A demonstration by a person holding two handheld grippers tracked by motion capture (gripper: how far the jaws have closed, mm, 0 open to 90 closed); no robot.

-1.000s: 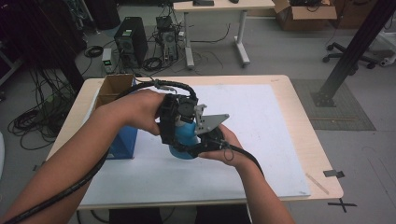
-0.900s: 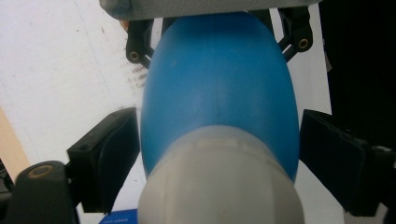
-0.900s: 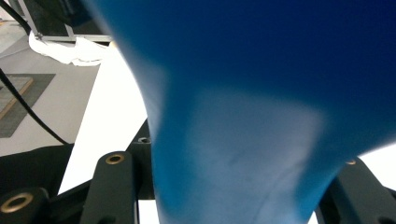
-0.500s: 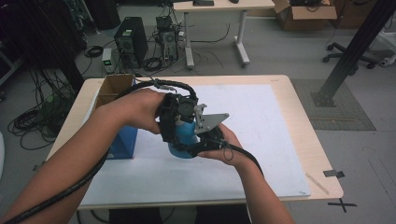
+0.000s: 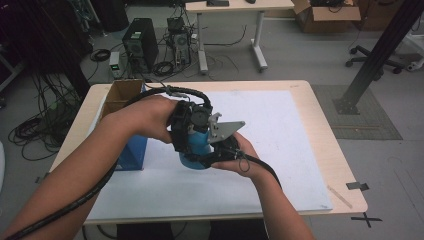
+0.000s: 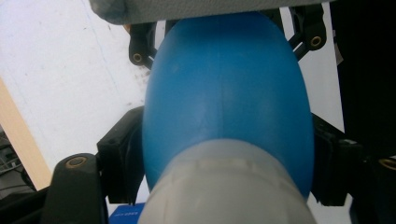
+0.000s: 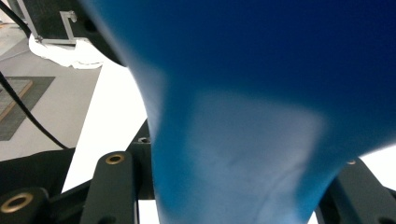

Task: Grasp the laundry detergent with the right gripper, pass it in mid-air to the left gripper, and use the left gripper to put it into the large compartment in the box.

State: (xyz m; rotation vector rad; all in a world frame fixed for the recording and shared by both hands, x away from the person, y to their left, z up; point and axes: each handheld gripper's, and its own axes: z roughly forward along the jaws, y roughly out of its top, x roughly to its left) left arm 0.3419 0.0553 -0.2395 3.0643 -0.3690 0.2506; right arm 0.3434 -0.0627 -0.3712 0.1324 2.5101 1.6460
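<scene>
A blue egg-shaped rubber bulb [image 5: 196, 150] with a whitish collar [image 6: 224, 191] is held over the middle of the table between both grippers. My left gripper [image 5: 189, 142] comes in from the left. Its jaws have just been closing, and in the left gripper view the pads [image 6: 122, 154] press on both sides of the bulb [image 6: 224, 93]. My right gripper [image 5: 212, 155], with its grey plate on top, is shut on the same bulb [image 7: 243, 116] from the right. Its jaws stand close on either side in the right gripper view.
A white sheet [image 5: 285, 130] covers most of the wooden table [image 5: 345, 165]. At the left edge stand a blue box [image 5: 132, 152] and an open cardboard box [image 5: 122, 92]. Beyond the table are computer towers [image 5: 140, 42], cables and another desk [image 5: 235, 7].
Both hands have kept their place with the blue bulb between them; nothing else has visibly moved.
</scene>
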